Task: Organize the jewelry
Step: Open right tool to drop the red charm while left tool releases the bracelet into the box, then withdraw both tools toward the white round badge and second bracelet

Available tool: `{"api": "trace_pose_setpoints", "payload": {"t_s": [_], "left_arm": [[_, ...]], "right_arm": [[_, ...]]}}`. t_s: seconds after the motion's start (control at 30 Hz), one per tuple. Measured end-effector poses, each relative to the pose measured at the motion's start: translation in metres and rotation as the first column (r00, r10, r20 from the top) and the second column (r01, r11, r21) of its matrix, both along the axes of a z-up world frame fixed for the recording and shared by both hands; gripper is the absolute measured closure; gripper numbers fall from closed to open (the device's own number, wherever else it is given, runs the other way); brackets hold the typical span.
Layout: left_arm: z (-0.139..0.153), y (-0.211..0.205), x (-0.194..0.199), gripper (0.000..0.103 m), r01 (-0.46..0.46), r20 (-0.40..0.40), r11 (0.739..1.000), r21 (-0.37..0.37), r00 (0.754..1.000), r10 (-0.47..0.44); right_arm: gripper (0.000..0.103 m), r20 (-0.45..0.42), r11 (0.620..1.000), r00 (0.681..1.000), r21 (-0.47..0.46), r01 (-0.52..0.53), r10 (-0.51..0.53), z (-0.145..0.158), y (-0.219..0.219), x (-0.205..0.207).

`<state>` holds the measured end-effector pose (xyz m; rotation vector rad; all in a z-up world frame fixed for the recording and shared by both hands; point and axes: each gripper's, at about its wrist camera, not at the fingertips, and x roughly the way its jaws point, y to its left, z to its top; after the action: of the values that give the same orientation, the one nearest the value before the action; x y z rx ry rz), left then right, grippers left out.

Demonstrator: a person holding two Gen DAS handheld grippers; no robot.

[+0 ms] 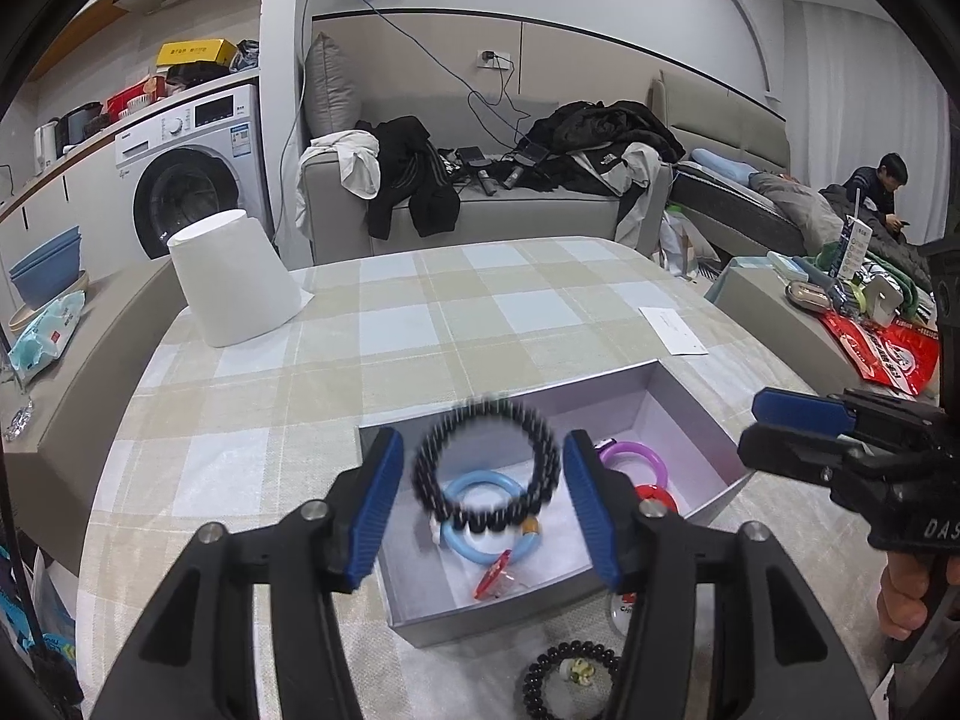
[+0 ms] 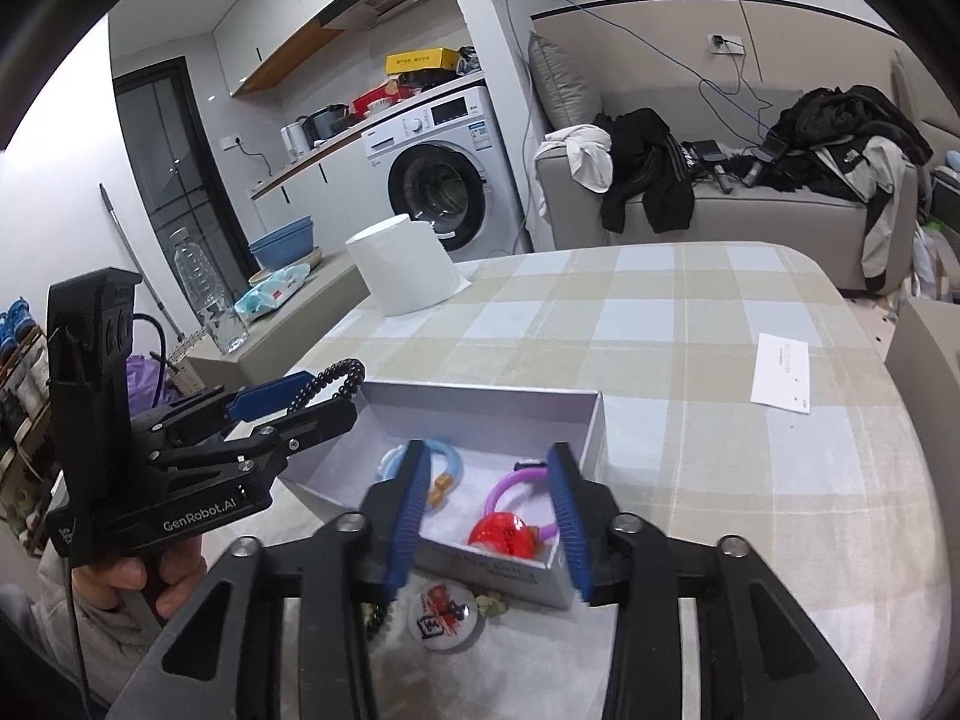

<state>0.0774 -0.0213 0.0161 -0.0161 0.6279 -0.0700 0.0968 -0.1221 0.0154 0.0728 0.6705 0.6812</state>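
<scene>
From the left, my left gripper (image 1: 483,441) hangs over the near-left part of the shallow silver-grey open cardboard box (image 1: 690,402) on the checked-cloth bench (image 1: 420,312). Its fingers are spread wide, and the dark beaded elastic bracelet (image 1: 427,468) sits in the gap between the blue pads. The bracelet is smeared with blur, so I cannot tell whether either pad touches it; I judge it is loose and dropping. Directly beneath it in the box lies the pale blue plastic bangle (image 1: 462,546), with the purple plastic bangle (image 1: 654,459) and a red translucent ornament (image 2: 504,534) further right. To do this drop well I would keep the left hand level and centred over the box floor, not its near wall. I would also keep the fingers wide until the beads have settled, and then lift straight up so no pad snags the elastic. A stretchy bead loop may bounce or roll, so I'd hold low rather than let it fall from height. Outside the box, on the bench just before its near wall, wait a second black bead bracelet (image 1: 540,690) and a round clear badge with red print (image 2: 441,612). On the right, my right gripper (image 2: 489,456) hovers above the near edge of the box, fingers wide and carrying nothing. I'd hold it clear of the left hand until the box is free, then take the badge.
</scene>
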Motion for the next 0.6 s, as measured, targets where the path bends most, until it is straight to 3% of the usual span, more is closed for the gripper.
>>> {"api": "trace_pose_setpoints", "payload": {"t_s": [0.07,0.23,0.3,0.6], "left_arm": [[0.001,0.0,-0.003,0.028,0.004,0.009,1.0,-0.01,1.0,-0.004],[0.003,0.007,-0.015,0.001,0.002,0.019,0.998,-0.064,1.0,0.0],[0.004,0.009,-0.022,0.001,-0.007,0.028,0.998,-0.058,1.0,0.009],[-0.02,0.012,-0.044,0.001,-0.035,-0.054,0.998,-0.059,0.998,0.032]], "right_arm": [[0.043,-0.003,1.0,1.0,-0.011,0.012,-0.012,-0.003,-0.004,-0.003],[0.019,-0.02,0.999,1.0,-0.031,0.013,-0.013,-0.011,-0.015,-0.012],[0.005,-0.024,0.998,1.0,-0.056,0.014,-0.015,-0.014,-0.016,-0.016],[0.003,-0.086,0.98,0.996,-0.195,-0.03,0.013,-0.038,0.006,-0.018]]}}
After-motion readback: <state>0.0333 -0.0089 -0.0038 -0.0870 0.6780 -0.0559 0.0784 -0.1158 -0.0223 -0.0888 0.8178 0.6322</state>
